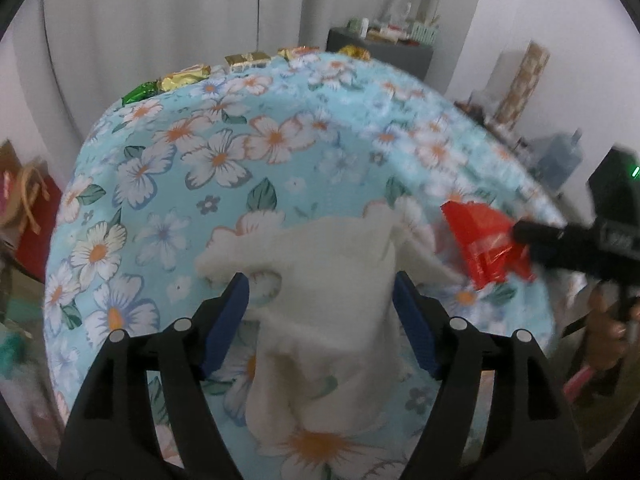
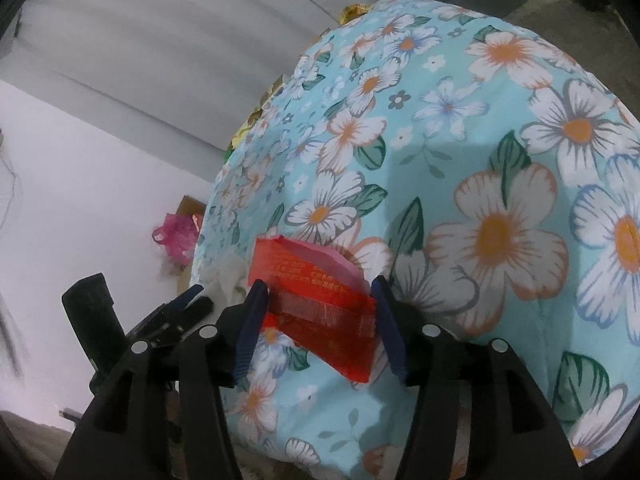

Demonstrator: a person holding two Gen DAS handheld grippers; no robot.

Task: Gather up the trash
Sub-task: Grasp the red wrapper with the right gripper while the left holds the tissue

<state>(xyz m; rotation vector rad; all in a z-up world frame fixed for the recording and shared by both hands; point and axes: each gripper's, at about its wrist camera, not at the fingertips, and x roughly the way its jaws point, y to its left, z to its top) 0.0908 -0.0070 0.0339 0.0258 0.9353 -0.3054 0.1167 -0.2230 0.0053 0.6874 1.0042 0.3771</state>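
A table draped in a soft light-blue cotton cloth [image 1: 280, 152] printed with large white, orange-centred flowers fills both views, its surface gently rumpled. On it, near the close edge, lies a crumpled white tissue [image 1: 328, 280], fluffy and limp, with ragged lobes at its far side. The left gripper [image 1: 320, 308], black plastic with ribbed dark-blue pads, stands with its fingers apart on either side of the tissue; the pads sit just beside the paper and do not pinch it. Just to the right of the tissue lies a glossy red foil wrapper [image 2: 316, 300], flat and angular, creased, with small pale print and a torn pink inner flap at its top. The right gripper [image 2: 316, 300], of the same black and blue build, straddles this wrapper with its fingers spread, the pads close beside its edges; whether they touch it cannot be told. Along the far edge of the cloth sit several shiny gold foil sweet wrappers [image 1: 244, 60] and one crinkled green foil wrapper [image 1: 138, 94].
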